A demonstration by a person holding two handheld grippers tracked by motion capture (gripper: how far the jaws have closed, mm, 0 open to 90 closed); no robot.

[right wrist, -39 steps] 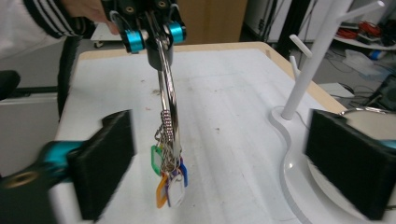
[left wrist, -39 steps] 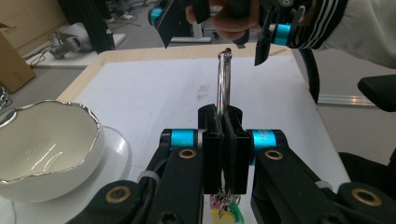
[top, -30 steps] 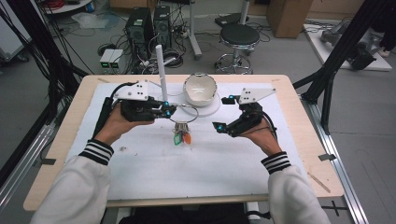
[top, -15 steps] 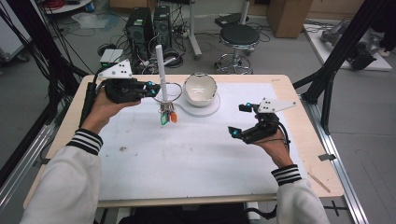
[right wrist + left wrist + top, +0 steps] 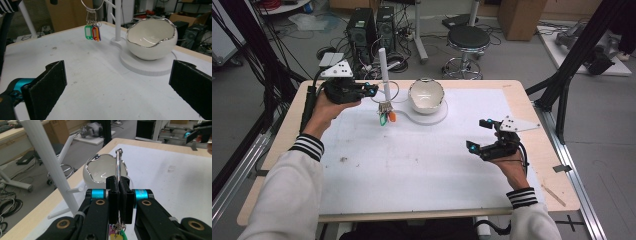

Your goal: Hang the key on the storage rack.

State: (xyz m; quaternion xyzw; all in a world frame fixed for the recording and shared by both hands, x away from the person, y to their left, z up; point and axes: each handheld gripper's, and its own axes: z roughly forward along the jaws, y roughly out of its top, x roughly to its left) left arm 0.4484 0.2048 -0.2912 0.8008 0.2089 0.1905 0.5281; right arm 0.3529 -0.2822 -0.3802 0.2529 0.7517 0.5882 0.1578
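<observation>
Gripping item: left hand-held gripper (image 5: 371, 90), seen in the high view at the far left of the desk (image 5: 422, 165), jaws pressed together on the wire of a metal key ring (image 5: 118, 165). In the left gripper view the two black pads meet on the ring, which stands up edge-on above them, while a bunch of small tags hangs below the pads at the bottom edge.

Held item: key ring with coloured tags (image 5: 387, 117) in green, orange-red, yellow and purple. It is lifted clear of the desk, and the tags dangle just beside the white peg stand (image 5: 383, 70), in front of its post. In the right gripper view the ring's lower arc and the tags (image 5: 92, 32) hang in the air left of the post; whether the ring touches a peg cannot be told.

Second item: right hand-held gripper (image 5: 478, 135), at the right side of the desk, well apart from the ring. Its jaws stand wide apart, one pad (image 5: 47, 86) at the left and one at the right of the right gripper view, with bare desk surface between them. It holds nothing and touches nothing.

Nearby items: white bowl (image 5: 426, 95) with a jagged silver rim, sitting on a round white base (image 5: 439, 116) that joins the foot of the peg stand, right of the tags.
</observation>
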